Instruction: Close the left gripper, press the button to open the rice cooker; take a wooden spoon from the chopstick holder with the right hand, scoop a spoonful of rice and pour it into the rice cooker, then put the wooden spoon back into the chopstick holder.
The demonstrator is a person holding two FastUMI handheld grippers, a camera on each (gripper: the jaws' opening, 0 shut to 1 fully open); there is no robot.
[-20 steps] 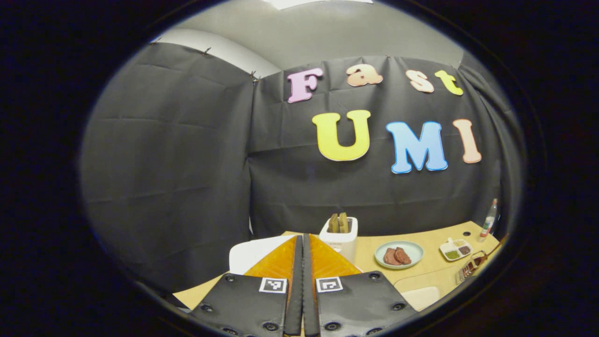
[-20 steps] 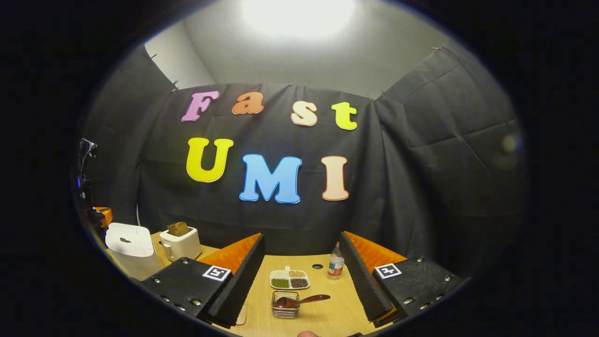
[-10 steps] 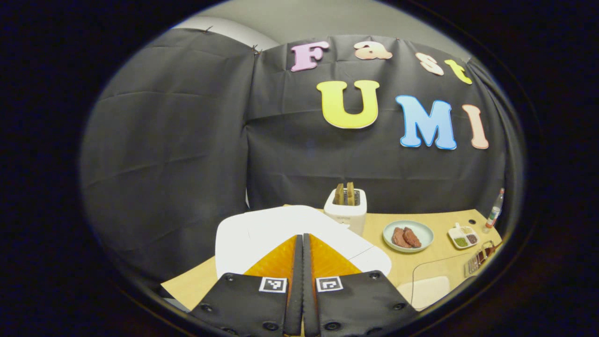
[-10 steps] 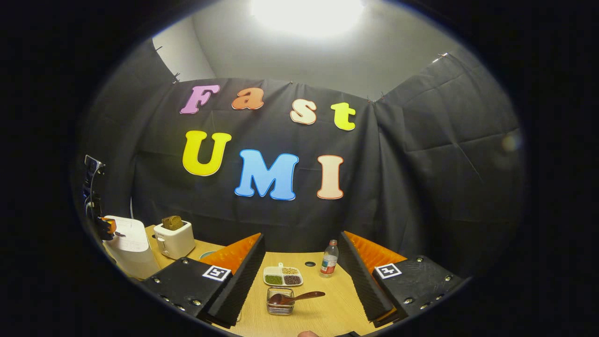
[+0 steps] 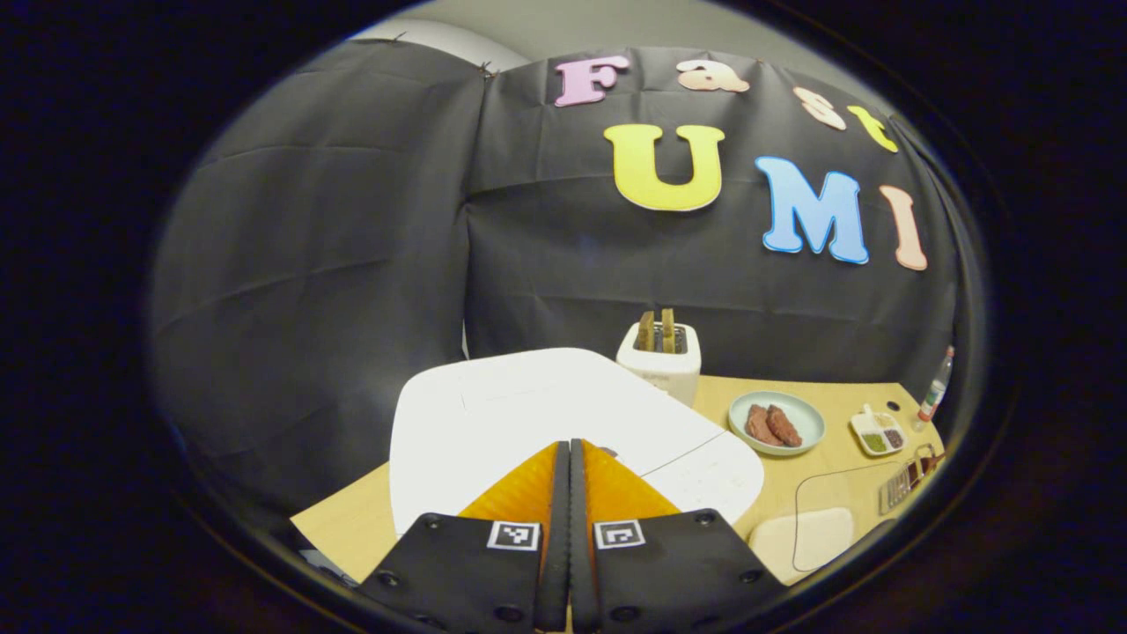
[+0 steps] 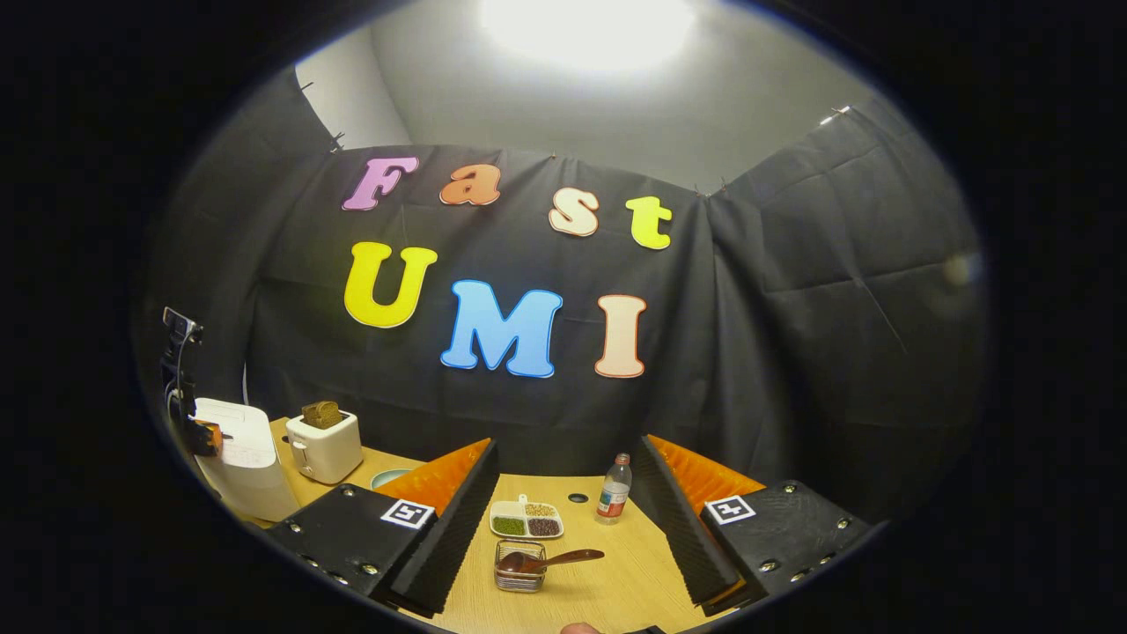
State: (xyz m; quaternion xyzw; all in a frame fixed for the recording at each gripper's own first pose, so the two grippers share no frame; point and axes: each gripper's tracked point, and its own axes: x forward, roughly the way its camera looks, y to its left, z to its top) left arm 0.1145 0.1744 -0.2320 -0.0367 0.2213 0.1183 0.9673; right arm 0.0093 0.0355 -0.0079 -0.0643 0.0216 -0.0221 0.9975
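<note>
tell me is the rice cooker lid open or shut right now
Shut. The rice cooker shows its flat white lid lying down over the body, with the closed left gripper just above it.

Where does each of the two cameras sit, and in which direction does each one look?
Left gripper view: rides on the left gripper, whose fingers are pressed together, looking down over the white rice cooker lid toward the white toaster.
Right gripper view: rides on the right gripper, fingers spread, facing the wire chopstick holder with the brown wooden spoon on the wooden table; the left gripper shows at the cooker.
Shared: cooker, toaster, white divided dish, small plastic bottle.
</note>
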